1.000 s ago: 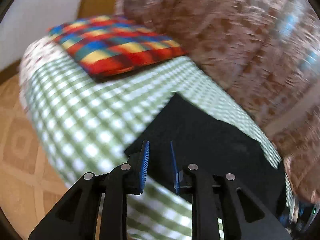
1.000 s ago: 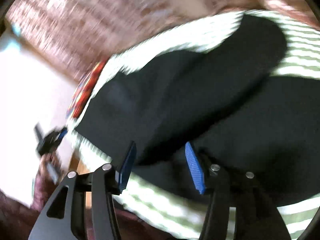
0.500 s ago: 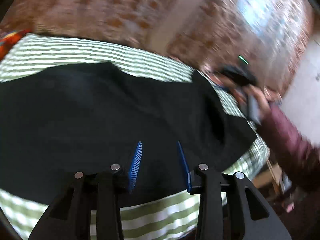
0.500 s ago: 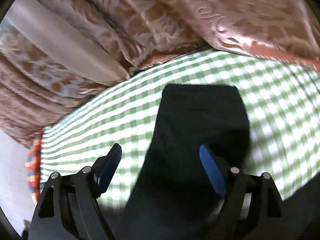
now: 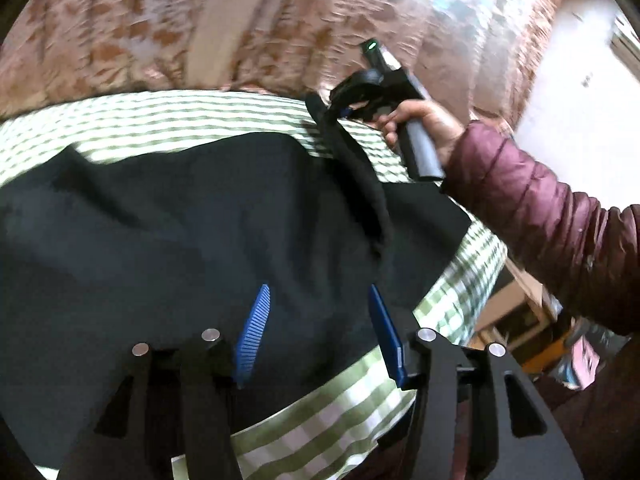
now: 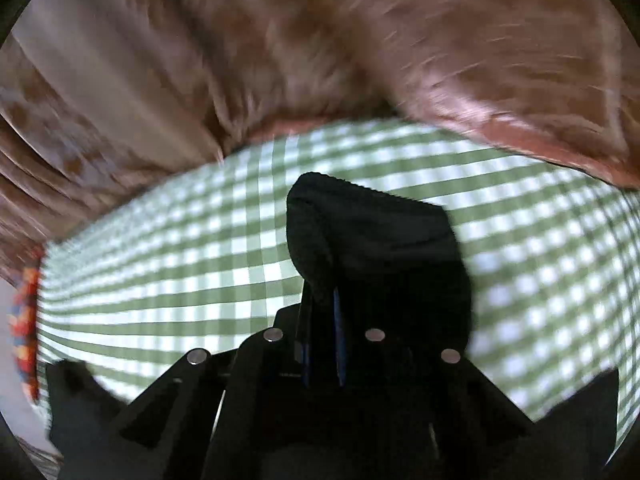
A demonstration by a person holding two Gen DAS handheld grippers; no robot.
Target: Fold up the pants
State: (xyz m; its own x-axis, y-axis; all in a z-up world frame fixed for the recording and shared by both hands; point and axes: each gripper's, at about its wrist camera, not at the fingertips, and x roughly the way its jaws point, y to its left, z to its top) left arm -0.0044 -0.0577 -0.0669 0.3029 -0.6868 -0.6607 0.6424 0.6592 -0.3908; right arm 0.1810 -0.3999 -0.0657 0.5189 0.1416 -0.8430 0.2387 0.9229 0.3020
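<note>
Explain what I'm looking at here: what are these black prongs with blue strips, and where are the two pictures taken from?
No robot: a person holds a hand-held gripper in each hand, each carrying a fisheye camera looking along its fingers. The left camera shows the left hand-held gripper, which has just been opening, nothing between its blue pads, over black pants spread on a green checked cloth. Farther off is the person's hand with the other tool. The right camera shows the right hand-held gripper shut on a pants edge, lifting it.

Matt black cloth pants [image 5: 168, 216] lie on woven checked bedsheet [image 6: 168, 264].
</note>
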